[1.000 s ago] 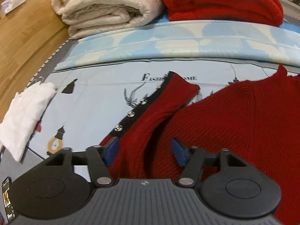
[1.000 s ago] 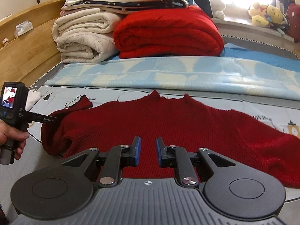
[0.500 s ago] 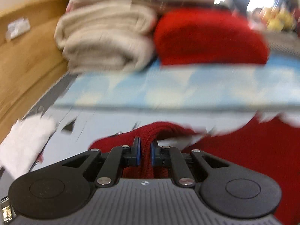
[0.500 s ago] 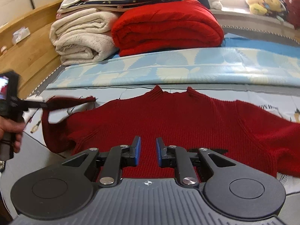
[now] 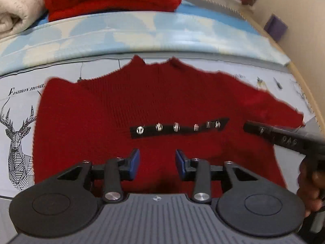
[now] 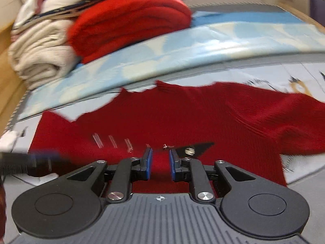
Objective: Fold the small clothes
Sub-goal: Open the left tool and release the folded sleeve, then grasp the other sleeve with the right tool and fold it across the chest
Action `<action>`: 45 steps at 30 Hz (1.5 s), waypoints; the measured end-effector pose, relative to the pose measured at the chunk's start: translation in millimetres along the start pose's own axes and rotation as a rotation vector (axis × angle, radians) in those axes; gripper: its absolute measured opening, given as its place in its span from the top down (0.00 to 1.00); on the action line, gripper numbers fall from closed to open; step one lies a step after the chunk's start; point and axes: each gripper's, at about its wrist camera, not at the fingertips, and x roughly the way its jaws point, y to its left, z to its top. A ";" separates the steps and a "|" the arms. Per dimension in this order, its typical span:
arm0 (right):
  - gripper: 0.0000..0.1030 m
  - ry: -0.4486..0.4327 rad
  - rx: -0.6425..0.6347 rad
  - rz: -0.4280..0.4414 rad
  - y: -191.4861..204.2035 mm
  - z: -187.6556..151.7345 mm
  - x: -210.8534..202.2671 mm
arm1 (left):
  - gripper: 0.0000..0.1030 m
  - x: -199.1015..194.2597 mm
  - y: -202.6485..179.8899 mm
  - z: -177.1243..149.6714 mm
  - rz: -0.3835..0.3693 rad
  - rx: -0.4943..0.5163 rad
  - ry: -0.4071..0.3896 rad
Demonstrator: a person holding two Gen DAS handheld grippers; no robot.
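My left gripper [image 5: 155, 163] hangs over the lower middle of the red sweater [image 5: 101, 109] with its jaws apart and nothing between them. My right gripper [image 6: 160, 162] sits low over the hem side of the same sweater, jaws parted by a narrow gap, also holding nothing; from the left wrist view I see its black body reaching in at the right edge.

The sweater lies flat on the bed sheet [image 5: 18, 93], collar pointing away from me toward the rolled light blue quilt [image 5: 142, 32]. One sleeve is folded in across the chest, its black cuff strip with silver studs [image 5: 178, 127] lying just ahead of my left gripper. The other sleeve [image 6: 284, 118] is spread out to the right, not yet folded.

I judge the knit to be soft, thick and fairly light, with no stiffness, so it will sag and stretch if I lift from one point. It should not slip in the pads. I would pinch the spread sleeve near its cuff, taking a full bite of the ribbed edge, and carry it low across the body.

Beyond the quilt, a folded red blanket [image 6: 132, 20] and cream blankets [image 6: 36, 57] are stacked.
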 end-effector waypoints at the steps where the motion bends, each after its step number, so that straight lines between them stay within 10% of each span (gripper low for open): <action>1: 0.82 0.012 0.032 -0.014 -6.3 -0.2 2.4 | 0.51 -8.8 5.4 4.8 -0.032 -0.032 -0.030; 4: 0.81 0.052 0.128 -0.017 -22.8 -0.7 9.4 | 0.32 -27.7 20.3 10.5 -0.073 -0.090 -0.120; 16: 0.73 0.194 0.324 0.067 -42.3 -18.0 50.4 | 0.32 -33.5 63.5 19.9 0.142 -0.293 -0.177; 24: 0.67 0.215 0.177 0.045 -10.3 -28.8 72.6 | 0.32 -64.1 117.4 20.5 0.278 -0.436 -0.250; 33: 0.96 0.015 0.089 0.057 2.2 -2.2 40.5 | 0.33 -68.4 133.2 21.4 0.309 -0.460 -0.256; 38: 0.98 -0.193 0.150 -0.228 -34.5 37.9 -3.7 | 0.33 -62.5 129.2 18.9 0.307 -0.439 -0.244; 45: 0.94 -0.062 0.332 -0.328 -82.2 37.6 12.3 | 0.34 -28.3 113.2 14.0 0.233 -0.386 -0.145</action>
